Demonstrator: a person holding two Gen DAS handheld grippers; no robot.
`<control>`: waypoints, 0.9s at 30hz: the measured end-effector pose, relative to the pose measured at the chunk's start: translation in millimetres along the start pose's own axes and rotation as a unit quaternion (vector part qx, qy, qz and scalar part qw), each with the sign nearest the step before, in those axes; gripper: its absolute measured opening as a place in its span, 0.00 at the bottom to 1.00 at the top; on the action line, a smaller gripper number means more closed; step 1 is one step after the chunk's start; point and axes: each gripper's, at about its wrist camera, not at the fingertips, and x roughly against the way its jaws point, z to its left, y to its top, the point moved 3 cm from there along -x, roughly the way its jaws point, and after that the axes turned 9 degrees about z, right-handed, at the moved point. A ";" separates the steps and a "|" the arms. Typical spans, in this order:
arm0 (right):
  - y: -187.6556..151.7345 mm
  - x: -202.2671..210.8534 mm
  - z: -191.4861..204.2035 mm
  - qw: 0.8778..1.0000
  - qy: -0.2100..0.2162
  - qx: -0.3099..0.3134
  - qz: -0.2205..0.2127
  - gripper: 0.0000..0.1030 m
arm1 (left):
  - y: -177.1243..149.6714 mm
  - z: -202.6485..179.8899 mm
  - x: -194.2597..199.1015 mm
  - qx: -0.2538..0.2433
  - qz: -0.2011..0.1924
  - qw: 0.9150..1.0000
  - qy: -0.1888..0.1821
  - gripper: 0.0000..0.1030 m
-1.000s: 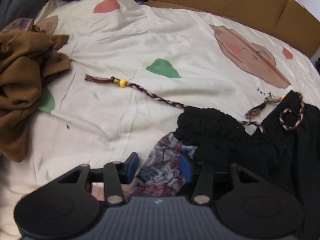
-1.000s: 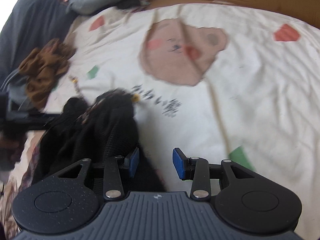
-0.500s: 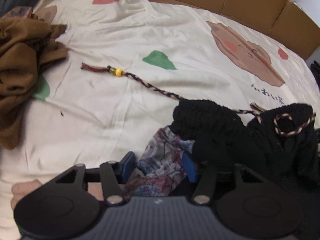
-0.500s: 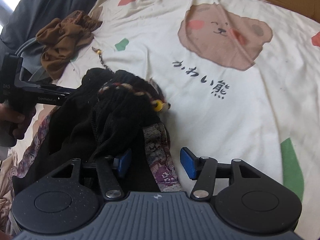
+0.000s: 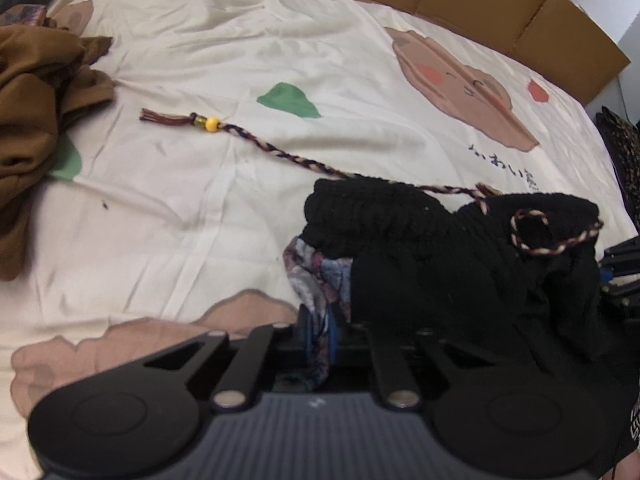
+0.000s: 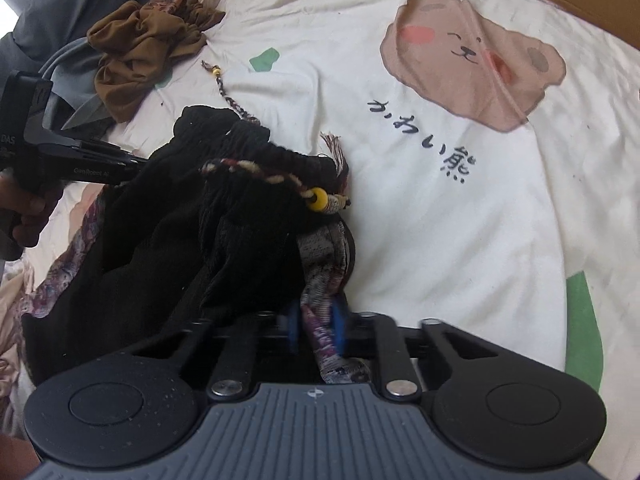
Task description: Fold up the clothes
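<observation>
On the bedsheet (image 5: 224, 208), both grippers' jaws clamp the black garment (image 5: 440, 248).

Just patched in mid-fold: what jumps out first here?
The black garment bunched in the middle of the bear-print bedsheet, with both the left gripper and right gripper shut on its patterned edge. Its braided drawstring trails toward a crumpled brown garment at the far left.

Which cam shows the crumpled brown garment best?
Right wrist: the whole crumpled brown garment is in frame, with its gathered edge, lying on the cream bear-print bedsheet beyond the black garment. Left wrist shows it larger but cut off at the frame's left edge.
</observation>
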 end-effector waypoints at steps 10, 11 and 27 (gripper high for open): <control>-10.6 45.7 -12.8 0.998 -0.064 -0.004 -0.022 0.04 | 0.7 9.5 41.7 0.018 -0.034 0.999 0.016 0.07; -10.9 52.0 -15.5 0.997 -0.072 -0.006 -0.025 0.04 | 0.9 9.6 45.5 0.020 -0.038 0.999 0.016 0.07; 0.9 144.0 -26.4 0.979 -0.179 -0.014 -0.097 0.04 | 13.7 1.8 81.7 0.021 -0.089 0.996 -0.004 0.06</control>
